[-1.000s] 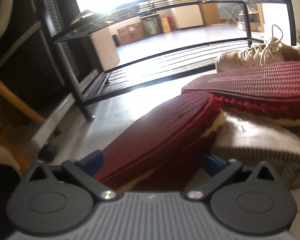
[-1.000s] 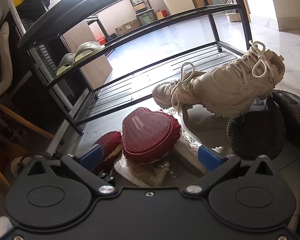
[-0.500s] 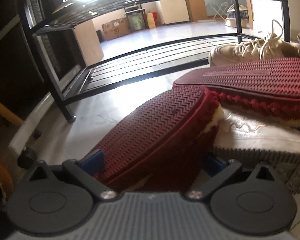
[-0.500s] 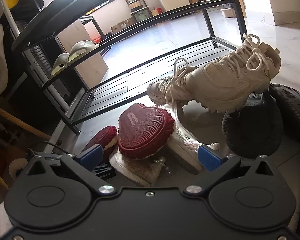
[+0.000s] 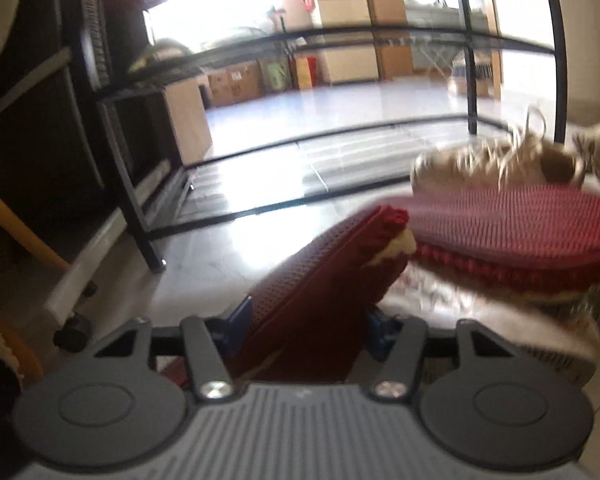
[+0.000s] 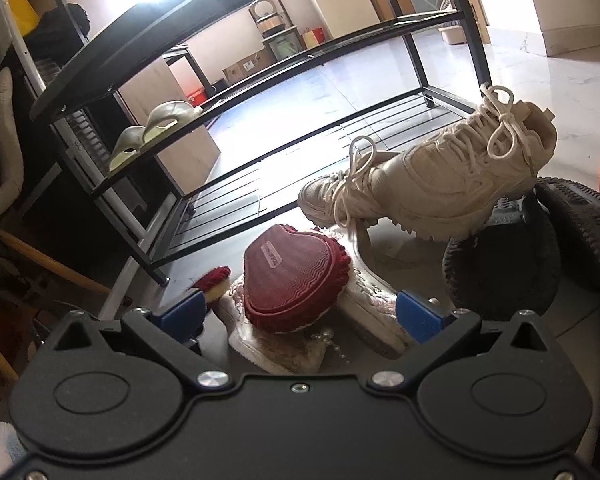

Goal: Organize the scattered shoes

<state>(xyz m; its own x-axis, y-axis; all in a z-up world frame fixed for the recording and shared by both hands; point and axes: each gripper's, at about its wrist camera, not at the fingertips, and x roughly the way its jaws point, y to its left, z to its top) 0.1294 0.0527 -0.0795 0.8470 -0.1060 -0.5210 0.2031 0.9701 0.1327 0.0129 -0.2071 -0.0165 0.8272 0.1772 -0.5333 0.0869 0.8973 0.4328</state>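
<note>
Left tool (image 5: 308, 322) now clamped on red slipper (image 5: 324, 276), rack (image 6: 260, 200) bottom tier bare

My left wrist view is smeared: the beige sneaker (image 5: 496, 164) is a blur. The near red slipper (image 5: 320, 280) covers my left fingertips. On the right, the black shoe (image 6: 580, 236) runs off the frame edge.

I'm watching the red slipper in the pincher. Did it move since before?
Yes. In the right wrist view the red slipper has slid left, away from the other red slipper. The left gripper holds it.
</note>
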